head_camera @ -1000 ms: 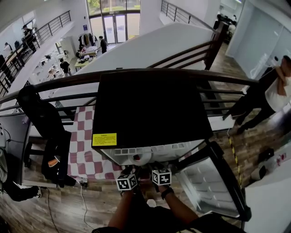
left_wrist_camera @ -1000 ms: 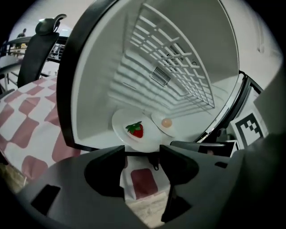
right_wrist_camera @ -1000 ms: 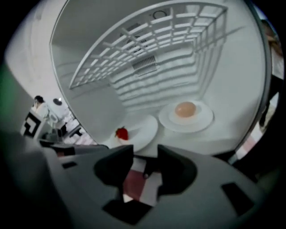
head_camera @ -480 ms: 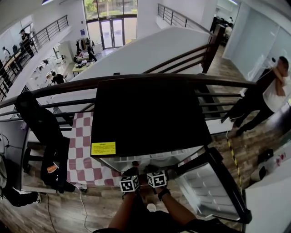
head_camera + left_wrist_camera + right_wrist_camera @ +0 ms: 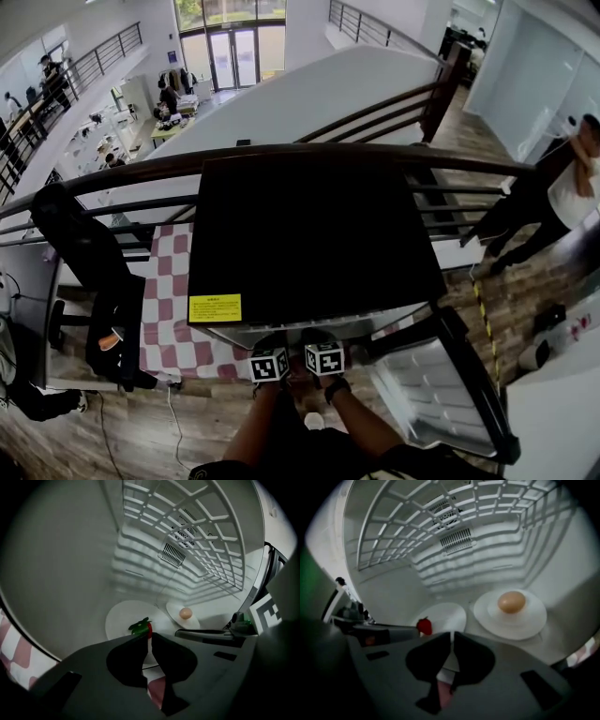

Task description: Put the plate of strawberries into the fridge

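A white plate (image 5: 123,617) with a red strawberry (image 5: 144,629) lies on the fridge floor, just inside the mouth. The right gripper view shows the same plate (image 5: 449,613) and strawberry (image 5: 424,626). My left gripper (image 5: 150,636) hangs at the plate's near rim. Its jaws have just been closing to a thin slit with nothing between them. My right gripper (image 5: 451,634) is beside it at the same rim, its jaws also just closed on nothing. Whether the tips touch the rim I cannot tell. In the head view both grippers (image 5: 272,349) (image 5: 319,343) reach under the fridge's black top (image 5: 309,234).
A second white plate (image 5: 534,617) carrying an egg (image 5: 511,601) sits right of the strawberry plate. A white wire shelf (image 5: 201,522) spans overhead. The fridge door (image 5: 441,384) stands open at right. The fridge rests on a red-checked cloth (image 5: 169,309) by a railing (image 5: 131,178).
In the head view both marker cubes have edged toward the fridge mouth. The plate and strawberry, visible at the opening a second ago, are now hidden under the fridge top.
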A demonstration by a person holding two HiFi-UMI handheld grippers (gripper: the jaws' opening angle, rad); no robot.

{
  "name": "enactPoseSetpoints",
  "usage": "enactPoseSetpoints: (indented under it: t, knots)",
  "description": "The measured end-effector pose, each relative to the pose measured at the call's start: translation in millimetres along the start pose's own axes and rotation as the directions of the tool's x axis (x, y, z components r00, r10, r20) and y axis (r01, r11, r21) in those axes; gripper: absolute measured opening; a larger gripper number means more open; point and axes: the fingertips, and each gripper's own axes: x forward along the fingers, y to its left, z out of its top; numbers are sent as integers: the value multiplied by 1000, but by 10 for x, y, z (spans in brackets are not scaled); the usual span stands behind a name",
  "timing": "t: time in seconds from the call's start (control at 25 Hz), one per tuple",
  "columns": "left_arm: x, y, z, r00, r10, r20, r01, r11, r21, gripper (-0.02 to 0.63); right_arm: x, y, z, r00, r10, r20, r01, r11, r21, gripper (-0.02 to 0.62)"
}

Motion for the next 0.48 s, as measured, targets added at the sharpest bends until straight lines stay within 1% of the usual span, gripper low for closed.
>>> enactPoseSetpoints:
  t: [0.24,0.48]
  knots:
    - [53,2,124,1000,0,-12,-1,1000,-13,44,72,-30,91,1000,-15,2,15,1000,25,40]
    - [100,74,130,1000,20,-24,-20,1000,-7,44,191,-72,186,999,-36,4,36,999,30,40]
